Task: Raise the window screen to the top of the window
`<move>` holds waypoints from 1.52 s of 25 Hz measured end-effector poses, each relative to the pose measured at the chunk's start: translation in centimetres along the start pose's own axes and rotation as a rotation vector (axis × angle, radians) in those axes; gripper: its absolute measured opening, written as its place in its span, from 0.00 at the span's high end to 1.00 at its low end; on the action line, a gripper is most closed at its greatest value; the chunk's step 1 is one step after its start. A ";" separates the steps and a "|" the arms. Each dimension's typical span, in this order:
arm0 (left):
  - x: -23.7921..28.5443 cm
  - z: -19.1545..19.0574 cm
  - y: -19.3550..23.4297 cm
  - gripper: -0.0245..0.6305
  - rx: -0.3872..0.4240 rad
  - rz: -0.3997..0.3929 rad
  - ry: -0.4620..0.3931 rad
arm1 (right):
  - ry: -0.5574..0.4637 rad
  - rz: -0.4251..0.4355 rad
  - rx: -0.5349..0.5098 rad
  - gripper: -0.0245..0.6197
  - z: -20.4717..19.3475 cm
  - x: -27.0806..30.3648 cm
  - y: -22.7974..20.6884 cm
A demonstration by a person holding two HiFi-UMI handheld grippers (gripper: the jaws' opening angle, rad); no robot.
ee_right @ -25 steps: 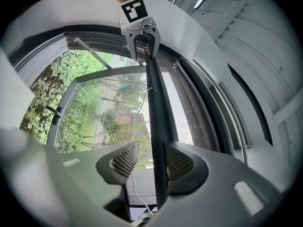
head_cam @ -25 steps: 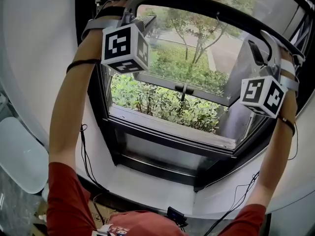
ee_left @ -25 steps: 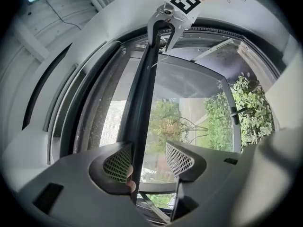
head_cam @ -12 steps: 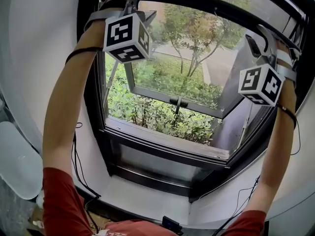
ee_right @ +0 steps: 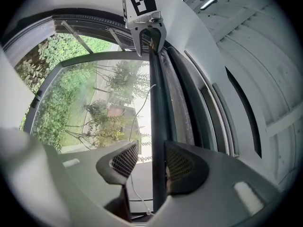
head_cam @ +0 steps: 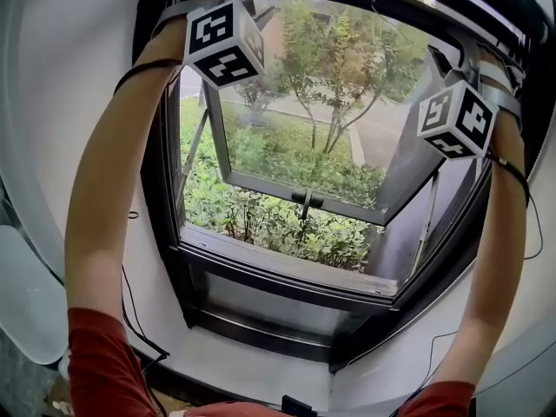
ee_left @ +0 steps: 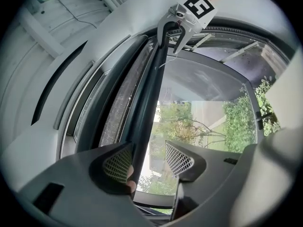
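Left tongs and right tongs straddle the screen bar, open sash beyond.

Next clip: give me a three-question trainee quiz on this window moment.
1. True or false: the left gripper is clamped shut on the screen bar.
2. The glass sash is: A) shut, B) swung outward, C) removed.
3. Fill in: the right gripper straddles the ____.
Key: 1 false, its jaws stand apart; 2 B; 3 screen bar.
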State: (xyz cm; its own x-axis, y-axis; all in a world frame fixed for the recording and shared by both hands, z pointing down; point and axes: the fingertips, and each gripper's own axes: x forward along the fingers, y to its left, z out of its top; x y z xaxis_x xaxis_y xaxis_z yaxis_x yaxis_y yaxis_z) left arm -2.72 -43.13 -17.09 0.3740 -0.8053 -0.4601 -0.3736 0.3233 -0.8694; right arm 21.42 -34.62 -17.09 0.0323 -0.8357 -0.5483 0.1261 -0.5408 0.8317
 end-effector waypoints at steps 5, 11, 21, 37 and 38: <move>1.2 0.2 1.8 0.62 0.005 0.015 0.017 | 0.018 -0.016 -0.011 0.67 -0.2 1.5 -1.7; 2.2 0.4 3.6 0.62 0.057 0.043 0.060 | 0.020 -0.051 -0.017 0.67 -0.4 2.7 -3.5; 2.9 1.3 6.8 0.62 0.003 0.116 0.073 | 0.044 -0.083 0.030 0.67 -1.2 4.8 -6.0; 3.1 1.8 8.2 0.62 -0.018 0.144 0.078 | 0.059 -0.097 0.090 0.68 -1.4 5.1 -7.6; 2.9 1.9 8.4 0.62 -0.033 0.151 0.065 | 0.053 -0.101 0.103 0.68 -1.4 4.9 -7.7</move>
State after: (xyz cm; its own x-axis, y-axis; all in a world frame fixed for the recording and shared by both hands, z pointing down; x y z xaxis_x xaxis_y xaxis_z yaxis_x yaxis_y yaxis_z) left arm -3.11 -41.80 -26.10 0.2564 -0.7793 -0.5718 -0.4494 0.4277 -0.7843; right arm 21.99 -34.42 -26.31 0.0771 -0.7715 -0.6315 0.0294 -0.6314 0.7749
